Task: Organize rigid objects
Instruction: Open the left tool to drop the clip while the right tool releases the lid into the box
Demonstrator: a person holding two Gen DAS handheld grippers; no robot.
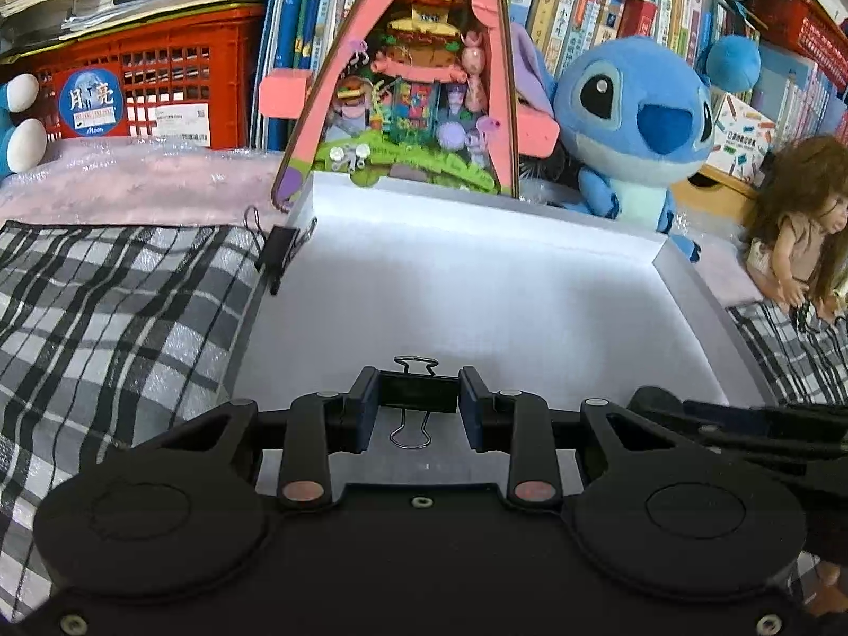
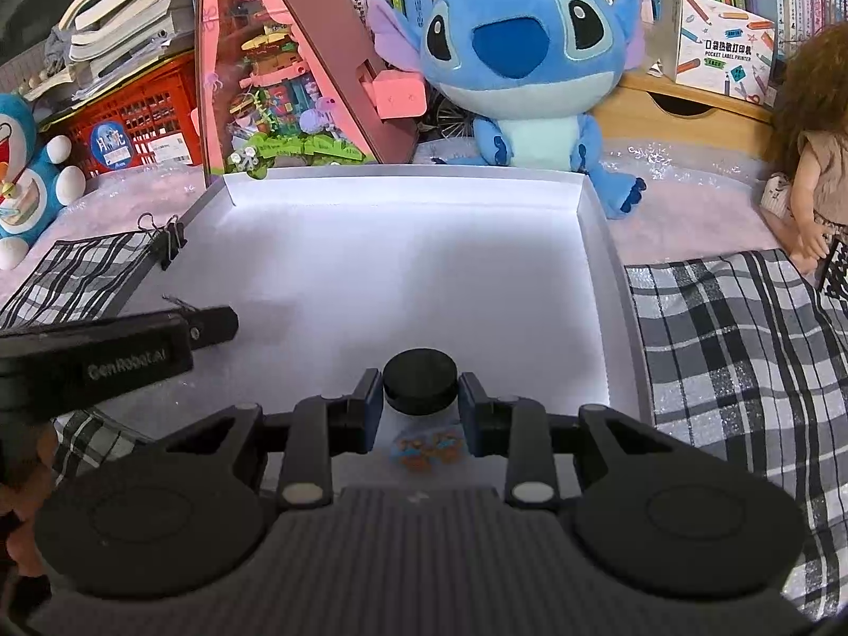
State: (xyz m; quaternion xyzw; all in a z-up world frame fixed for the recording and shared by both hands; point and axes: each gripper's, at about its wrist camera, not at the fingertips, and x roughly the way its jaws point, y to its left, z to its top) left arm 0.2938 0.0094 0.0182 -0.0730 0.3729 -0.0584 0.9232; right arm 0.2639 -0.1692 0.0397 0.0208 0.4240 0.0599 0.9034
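Here the counter point(image 2: 731, 350) is covered by a black-and-white plaid cloth over pale pink bubble wrap, and a shallow white tray point(image 2: 596, 222) lies at its centre, its far wall upright. Behind the tray stand a pink triangular toy display point(image 2: 275, 79), a blue plush toy point(image 2: 522, 63), a red crate point(image 1: 175, 74) under stacked papers, and shelves of books point(image 1: 583, 10); a long-haired doll point(image 2: 816, 159) sits at the right edge, and a second blue-and-white plush point(image 2: 26, 175) at the left. The left claw point(image 1: 418, 395) is closed on a black binder clip point(image 1: 418, 391), held over the near part of the tray; the clip's long axis runs crosswise between the two fingers, one wire handle pointing away from the camera and the other toward it. A second binder clip point(image 1: 278, 254) grips the tray's left rim where the plaid cloth meets it, its wire handles angled outward over the cloth. The right claw point(image 2: 420, 389) clasps a black round disc point(image 2: 420, 379), lying flat with its circular face upward, above the tray floor near the front right. A small colourful sticker point(image 2: 429, 448) lies on the tray floor below the disc. The left claw also shows in the right wrist view, reaching in from the left over the tray.
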